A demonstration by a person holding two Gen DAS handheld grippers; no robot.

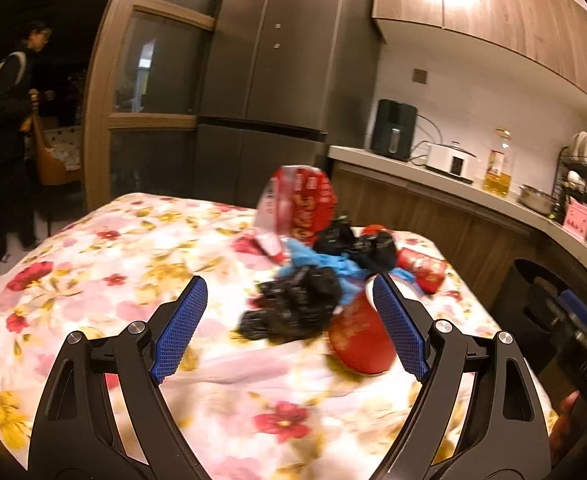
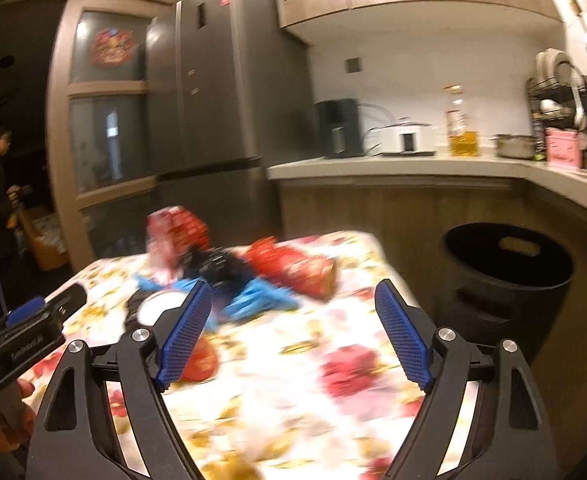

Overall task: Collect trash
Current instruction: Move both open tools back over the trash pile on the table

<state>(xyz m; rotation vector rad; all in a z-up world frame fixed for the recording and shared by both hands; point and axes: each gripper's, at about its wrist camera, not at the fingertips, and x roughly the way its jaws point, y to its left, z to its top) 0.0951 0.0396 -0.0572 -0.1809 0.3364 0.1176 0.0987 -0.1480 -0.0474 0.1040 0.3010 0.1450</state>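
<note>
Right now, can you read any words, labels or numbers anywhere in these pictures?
None is legible.
Red carton: gold lettering, blurred.
Red cup: faint print, blurred.
Oil bottle label: too small.
Fridge stickers: too small.
Left gripper's body: small white print, unreadable.

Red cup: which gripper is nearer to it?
Left. The red cup lies just inside the left gripper's right finger. The right gripper is open over bare cloth, with the cup beside its left finger.

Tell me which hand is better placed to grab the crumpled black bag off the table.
Left, probably. The left gripper is open with the crumpled black bag directly between its fingers, while the open right gripper faces mostly bare tablecloth.
</note>
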